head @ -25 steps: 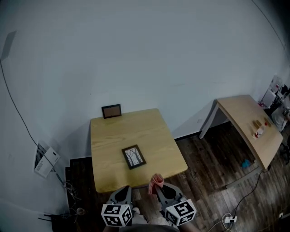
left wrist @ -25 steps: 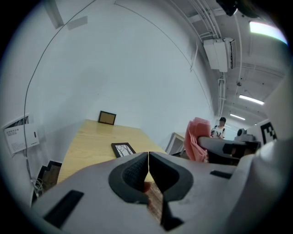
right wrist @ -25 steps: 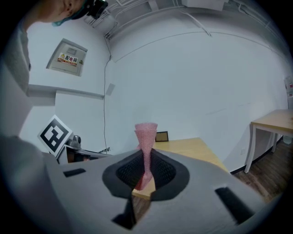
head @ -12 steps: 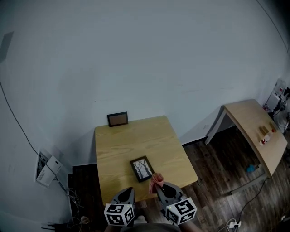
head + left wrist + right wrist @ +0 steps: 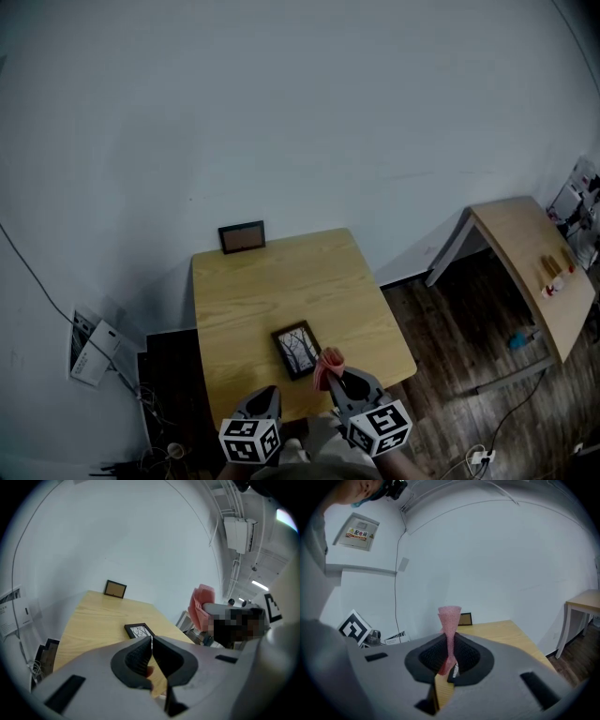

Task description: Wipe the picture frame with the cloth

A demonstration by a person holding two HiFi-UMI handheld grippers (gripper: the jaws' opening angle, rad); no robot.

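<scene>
On the near half of the table [image 5: 281, 281] we see the frame [image 5: 298, 349] lying flat, face up, well apart from a second frame [image 5: 242, 237] that stands at the far edge against the wall [image 5: 281, 112]. Our right tongs [image 5: 339, 377] are clamped on the pink cloth [image 5: 327, 366], which sticks up out of the jaws in a twisted bunch, just beside the frame's near right corner. Our left tongs [image 5: 265, 394] are closed tight and hold nothing. They hang over the table's near edge, to the left of the frame and apart from it.
</scene>
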